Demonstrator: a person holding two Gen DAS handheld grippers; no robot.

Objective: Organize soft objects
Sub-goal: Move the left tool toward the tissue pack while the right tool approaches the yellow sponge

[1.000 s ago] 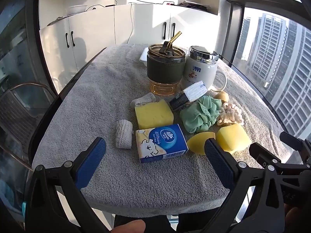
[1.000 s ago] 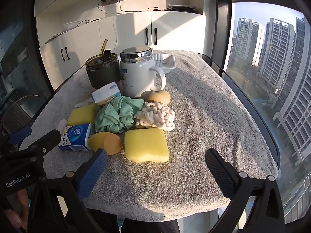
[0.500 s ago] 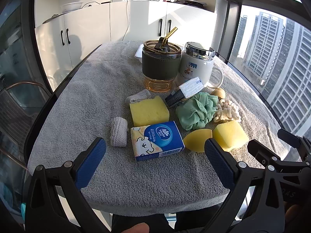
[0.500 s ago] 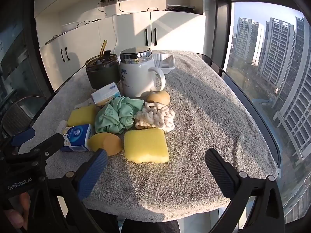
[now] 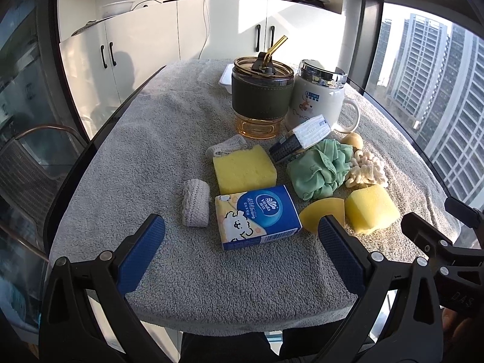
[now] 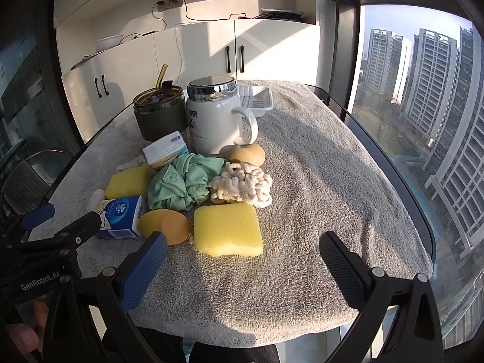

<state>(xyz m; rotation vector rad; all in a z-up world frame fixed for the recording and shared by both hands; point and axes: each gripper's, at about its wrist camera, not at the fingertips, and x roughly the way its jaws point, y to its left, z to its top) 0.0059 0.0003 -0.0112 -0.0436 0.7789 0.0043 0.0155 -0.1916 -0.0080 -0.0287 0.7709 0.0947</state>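
Both claws [image 5: 240, 252] [image 6: 242, 261] wide — sponge [image 6: 227, 230] ahead

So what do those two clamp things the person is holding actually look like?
Each hand-held gripper, left and right, is a black plastic frame with silver rivets and two long fingers faced with blue textured pads. White "GenRobot.AI" lettering marks the left one's body.
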